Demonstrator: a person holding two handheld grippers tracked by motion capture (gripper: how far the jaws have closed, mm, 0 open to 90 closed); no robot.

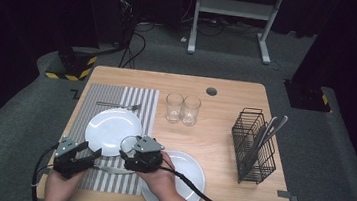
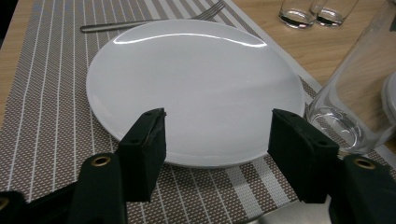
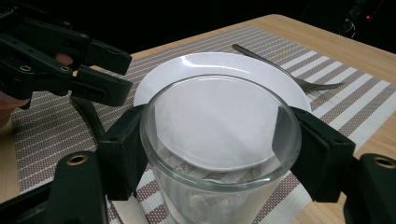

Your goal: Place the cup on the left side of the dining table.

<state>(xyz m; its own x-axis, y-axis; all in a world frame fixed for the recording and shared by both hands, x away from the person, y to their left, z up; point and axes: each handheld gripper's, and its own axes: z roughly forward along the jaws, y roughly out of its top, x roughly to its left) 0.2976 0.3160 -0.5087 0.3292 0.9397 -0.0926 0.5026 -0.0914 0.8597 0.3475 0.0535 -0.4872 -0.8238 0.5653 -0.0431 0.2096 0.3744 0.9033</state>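
Observation:
My right gripper is shut on a clear empty glass, with one pad on each side just under its rim. The glass has its base down by the right edge of the striped placemat, beside a white plate that lies on the mat. My left gripper hovers open at the plate's near rim, with nothing between its jaws. A fork lies beyond the plate.
A second white plate lies at the front centre under my right hand. A knife lies on the mat's near part. Two more glasses stand mid-table. A black wire basket with cutlery stands at the right.

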